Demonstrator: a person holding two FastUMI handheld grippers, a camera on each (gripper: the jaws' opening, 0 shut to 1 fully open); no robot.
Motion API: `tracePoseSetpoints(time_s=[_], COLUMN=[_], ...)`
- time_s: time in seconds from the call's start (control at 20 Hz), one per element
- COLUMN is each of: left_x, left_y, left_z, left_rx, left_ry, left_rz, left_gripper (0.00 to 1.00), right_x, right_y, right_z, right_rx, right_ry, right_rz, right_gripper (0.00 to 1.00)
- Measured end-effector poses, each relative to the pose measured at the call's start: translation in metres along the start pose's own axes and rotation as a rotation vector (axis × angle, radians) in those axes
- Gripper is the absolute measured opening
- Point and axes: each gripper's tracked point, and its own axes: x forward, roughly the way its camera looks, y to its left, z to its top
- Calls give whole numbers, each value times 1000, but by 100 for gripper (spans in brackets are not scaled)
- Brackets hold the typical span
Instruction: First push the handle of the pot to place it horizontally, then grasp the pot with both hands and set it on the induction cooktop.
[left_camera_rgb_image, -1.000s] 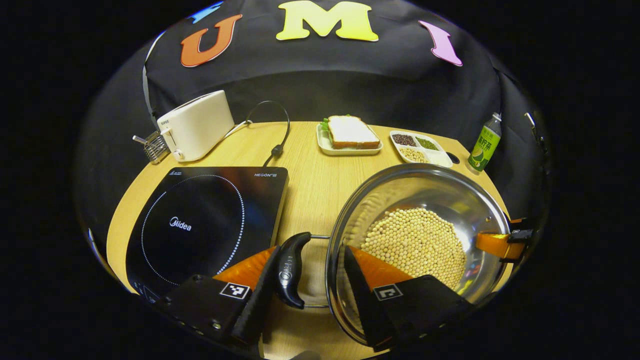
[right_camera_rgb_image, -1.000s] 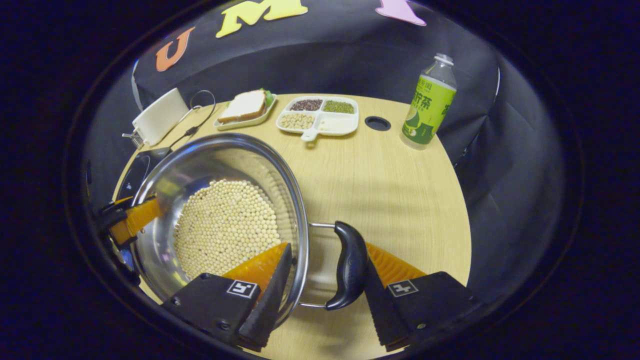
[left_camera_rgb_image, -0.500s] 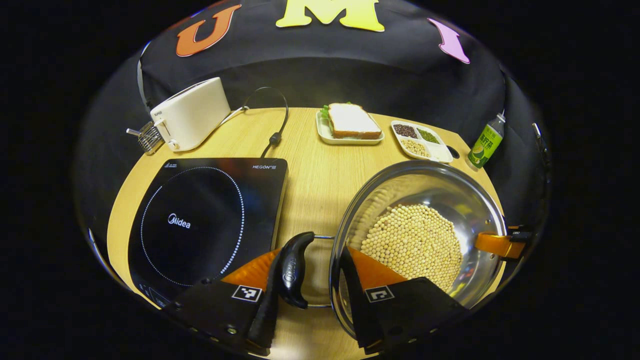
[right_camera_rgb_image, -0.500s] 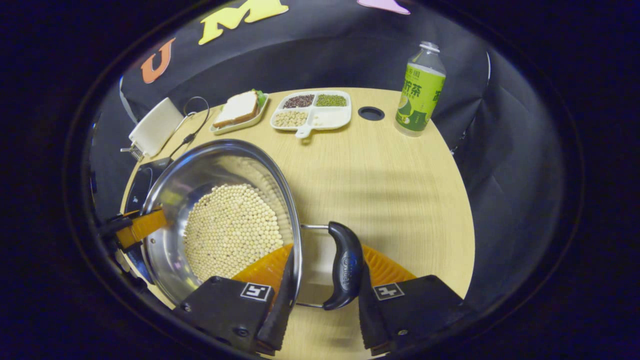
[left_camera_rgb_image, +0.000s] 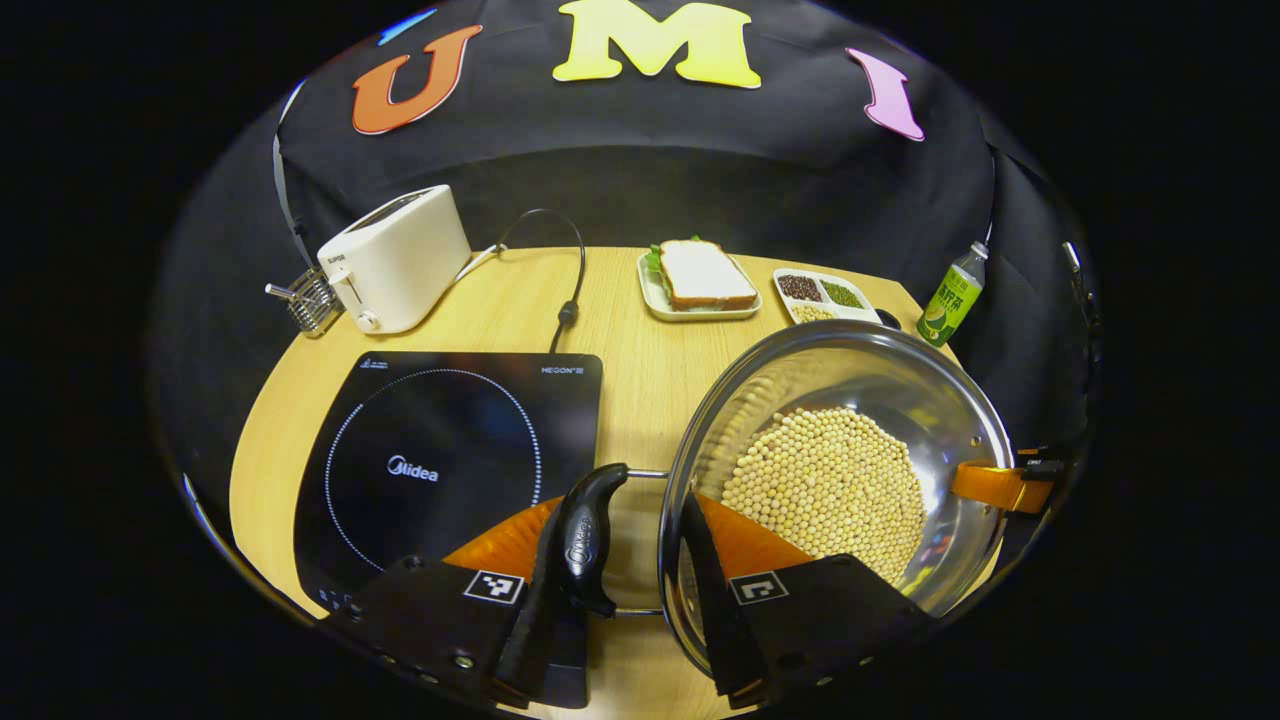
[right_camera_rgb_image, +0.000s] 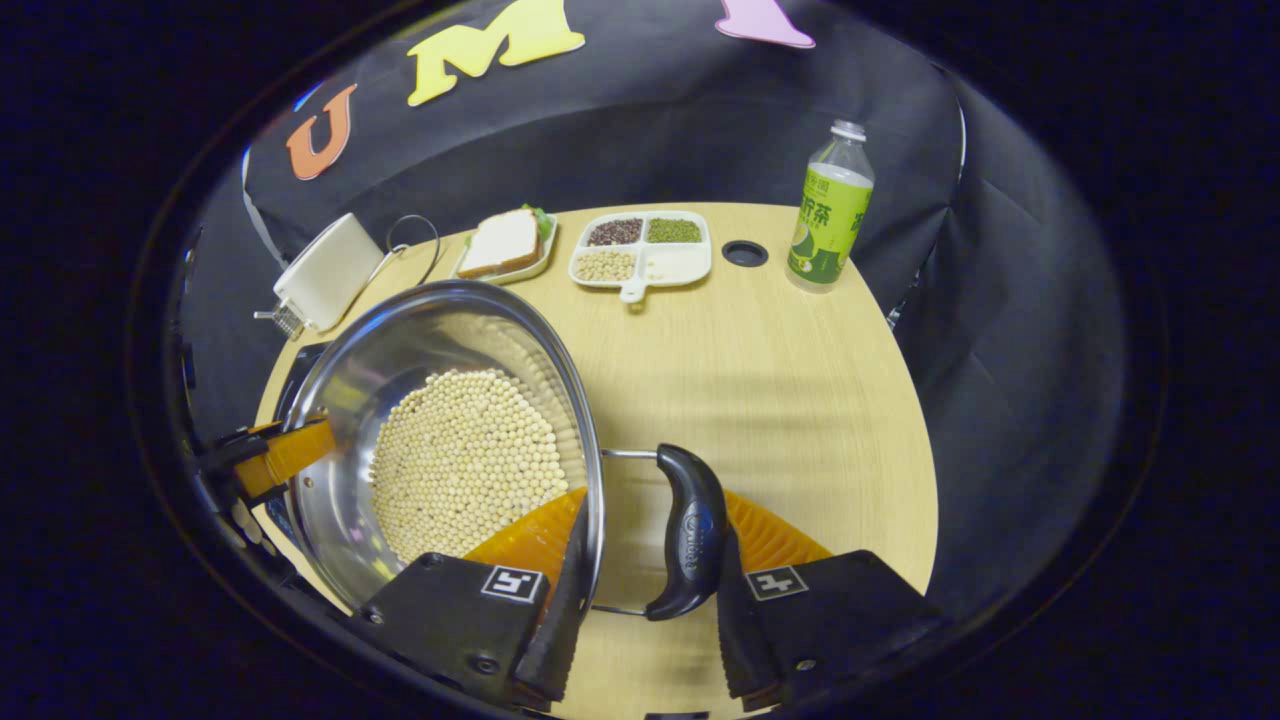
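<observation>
Steel and pale beans crowd both views: the left gripper (left_camera_rgb_image: 625, 590) pinches one black side handle (left_camera_rgb_image: 585, 535) and the wall of the pot (left_camera_rgb_image: 800, 365), one finger outside the handle, the other inside the rim. The right gripper (right_camera_rgb_image: 640, 585) clamps the opposite handle (right_camera_rgb_image: 690, 530) and the rim likewise. The pot, a wide shiny pan holding soybeans (left_camera_rgb_image: 825, 490), hangs just right of the induction cooktop (left_camera_rgb_image: 450, 465), over the wooden table (right_camera_rgb_image: 780, 390). Beyond the cooktop stand a white toaster (left_camera_rgb_image: 395, 258) and its cord (left_camera_rgb_image: 570, 290); behind the pot lie a sandwich plate (left_camera_rgb_image: 697, 285), a divided tray of grains (right_camera_rgb_image: 645, 250) and a green bottle (right_camera_rgb_image: 828, 212). The pot's underside is hidden, and the cooktop's near edge is covered by the left fingers.
</observation>
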Motion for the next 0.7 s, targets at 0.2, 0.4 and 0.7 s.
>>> tracePoseSetpoints(time_s=[0.2, 0.4, 0.7], left_x=[-16, -27, -40], left_y=[25, 57, 110], left_z=[3, 5, 0], left_rx=[-5, 0, -9], left_ry=[-15, -27, -24], left_rz=[8, 27, 54], left_gripper=[60, 60, 60], right_x=[-12, -16, -18], right_y=[28, 62, 119], right_z=[2, -3, -8], right_rx=[-5, -7, -25], right_ry=[-22, -22, -13], right_rz=[8, 27, 44], right_gripper=[58, 58, 58])
